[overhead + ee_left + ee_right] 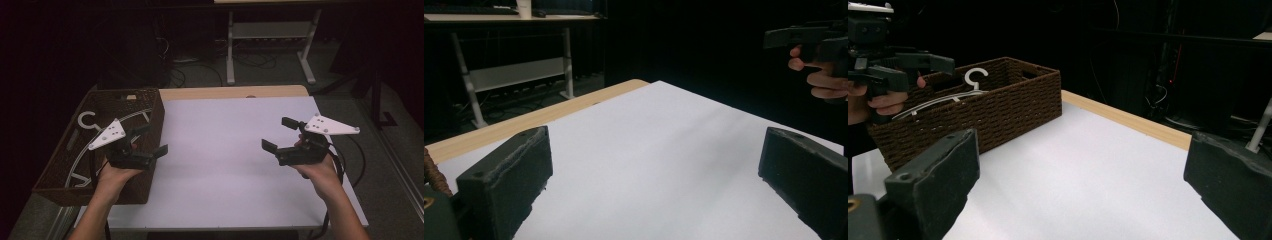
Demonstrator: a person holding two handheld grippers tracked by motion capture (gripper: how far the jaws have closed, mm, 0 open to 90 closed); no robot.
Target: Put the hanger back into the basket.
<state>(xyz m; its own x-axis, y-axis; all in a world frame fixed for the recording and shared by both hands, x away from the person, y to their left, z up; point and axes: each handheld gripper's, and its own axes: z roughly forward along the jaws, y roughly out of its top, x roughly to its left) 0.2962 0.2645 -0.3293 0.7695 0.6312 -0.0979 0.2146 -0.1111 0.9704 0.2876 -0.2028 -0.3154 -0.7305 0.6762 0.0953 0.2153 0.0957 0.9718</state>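
While both grippers hang above the table (235, 165) with nothing in them, the work in hand looks like fetching a white hanger (87, 121) out of the brown wicker basket (150, 107) at the table's left edge. The left gripper (150, 140) hovers over the basket's right wall, jaws spread wide and pointing toward the middle of the white sheet, away from the hangers. The right gripper (280, 135) floats well apart over the right half of the table, its jaws equally wide and turned toward the basket.

In the right gripper view the hanger (948, 97) lies across the top of the basket (1013, 107), its hook standing just above the rim; a second hanger seems to lie under it in the high view, though how the two overlap is hard to tell.

My guess at the main risk is a snag: the hangers are thin, curved and possibly nested, so a pinch on one arm could drag the other along or catch a hook in the weave, tipping the light basket. A grip on the smooth plastic could also slip or let the hanger swing.
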